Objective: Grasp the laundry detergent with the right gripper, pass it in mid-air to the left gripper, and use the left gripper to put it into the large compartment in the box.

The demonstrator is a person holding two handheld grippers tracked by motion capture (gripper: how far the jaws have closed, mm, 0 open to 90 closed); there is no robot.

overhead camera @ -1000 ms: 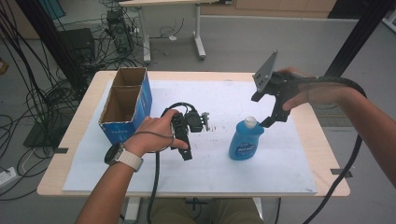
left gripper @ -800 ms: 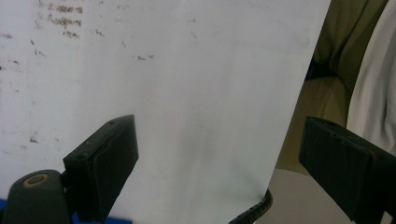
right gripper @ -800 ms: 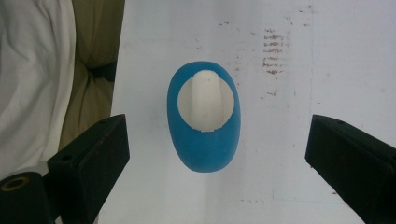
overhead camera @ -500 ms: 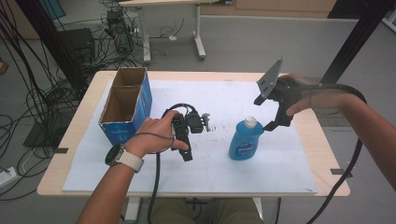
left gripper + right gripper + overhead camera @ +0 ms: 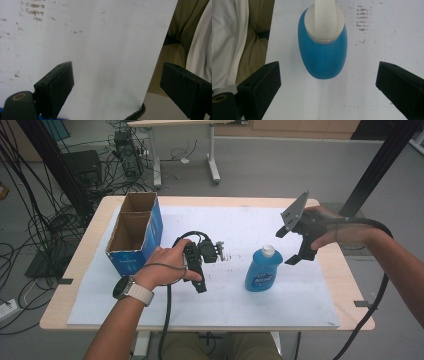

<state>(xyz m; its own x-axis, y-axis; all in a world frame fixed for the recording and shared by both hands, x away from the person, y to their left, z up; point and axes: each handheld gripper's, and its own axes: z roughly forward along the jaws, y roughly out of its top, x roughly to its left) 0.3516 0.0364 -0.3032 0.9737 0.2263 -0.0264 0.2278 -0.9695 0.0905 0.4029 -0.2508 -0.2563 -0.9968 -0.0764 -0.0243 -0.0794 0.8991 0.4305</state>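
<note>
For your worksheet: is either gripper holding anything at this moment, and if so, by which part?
Nothing is held. The right gripper hangs open above the blue bottle, jaws clear of it; the left gripper is open over bare white sheet.

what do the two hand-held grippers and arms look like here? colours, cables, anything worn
Both are black. The right hand-held gripper carries a grey three-cornered plate and trails a thick black cable. The left hand-held gripper trails a black cable too. Bare forearms; the left wrist wears a watch with a pale strap.

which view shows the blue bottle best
The high view: the blue bottle stands upright on the white sheet, showing its label, white cap and whole side. The right gripper view looks down on its cap and shoulders between the open fingers, so no label. The left gripper view faces the sheet.
</note>
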